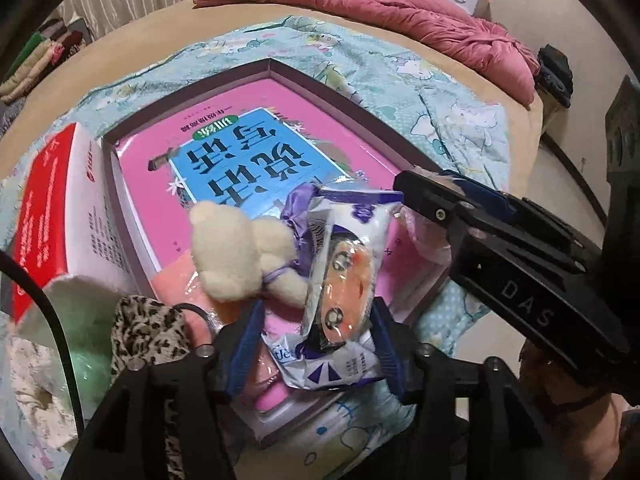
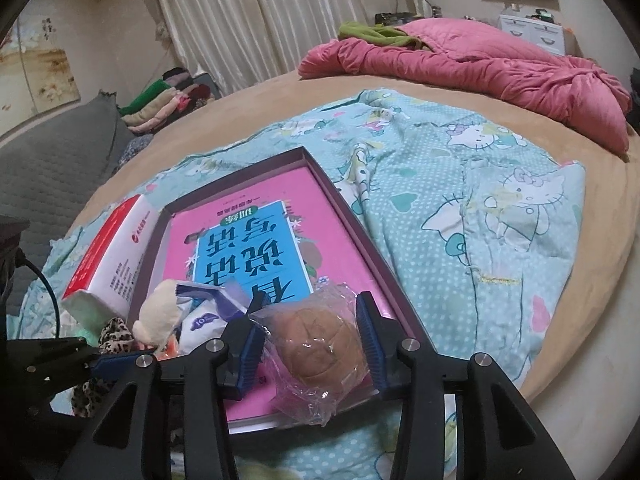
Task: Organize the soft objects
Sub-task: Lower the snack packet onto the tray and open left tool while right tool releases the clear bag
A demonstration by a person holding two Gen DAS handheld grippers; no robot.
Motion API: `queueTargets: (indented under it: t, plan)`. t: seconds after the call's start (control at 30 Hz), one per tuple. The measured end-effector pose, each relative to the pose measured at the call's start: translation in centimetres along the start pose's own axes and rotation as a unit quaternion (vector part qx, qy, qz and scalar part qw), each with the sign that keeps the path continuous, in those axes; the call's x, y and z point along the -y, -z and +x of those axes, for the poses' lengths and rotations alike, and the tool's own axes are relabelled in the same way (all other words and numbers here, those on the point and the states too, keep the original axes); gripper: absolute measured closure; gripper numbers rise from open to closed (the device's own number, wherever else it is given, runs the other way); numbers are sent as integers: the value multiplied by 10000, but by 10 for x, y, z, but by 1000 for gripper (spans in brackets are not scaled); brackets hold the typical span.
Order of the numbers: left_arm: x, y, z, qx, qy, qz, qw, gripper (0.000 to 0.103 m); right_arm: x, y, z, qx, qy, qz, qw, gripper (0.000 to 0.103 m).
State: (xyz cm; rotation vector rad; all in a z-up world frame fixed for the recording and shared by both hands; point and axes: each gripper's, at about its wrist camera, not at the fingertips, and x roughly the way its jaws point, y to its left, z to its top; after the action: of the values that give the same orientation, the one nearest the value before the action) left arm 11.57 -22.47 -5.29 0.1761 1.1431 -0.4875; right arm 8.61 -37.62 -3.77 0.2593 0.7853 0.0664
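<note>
A shallow purple-walled box lies on the bed with a pink and blue book flat inside. A cream plush toy with a purple ribbon rests at its near end. My left gripper is open around a white and purple snack packet with a cartoon face, which stands between the blue pads. My right gripper is open around a brown bun in clear wrap that lies on the box's near right corner. One right finger also shows in the left wrist view.
A red and white carton stands left of the box, with a leopard-print cloth and a pale green bundle near it. A blue cartoon sheet covers the bed. A pink quilt lies at the back.
</note>
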Motion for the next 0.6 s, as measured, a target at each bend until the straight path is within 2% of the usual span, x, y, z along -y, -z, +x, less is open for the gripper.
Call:
queueTargets:
  t: [0.13,0.3,0.6]
  plan:
    - [0,1,1,-26,-24,-34,10000,47,1,0,-1,3,-29,47,10000,54]
    - [-1,2,-7,78,26,-65,9999,38,7,-2,-8,127,-119,284,9994,44]
    - [-8,5,-17,152,-46,-125,9998,37,8,-4,-15,223,-79,375,9990,36]
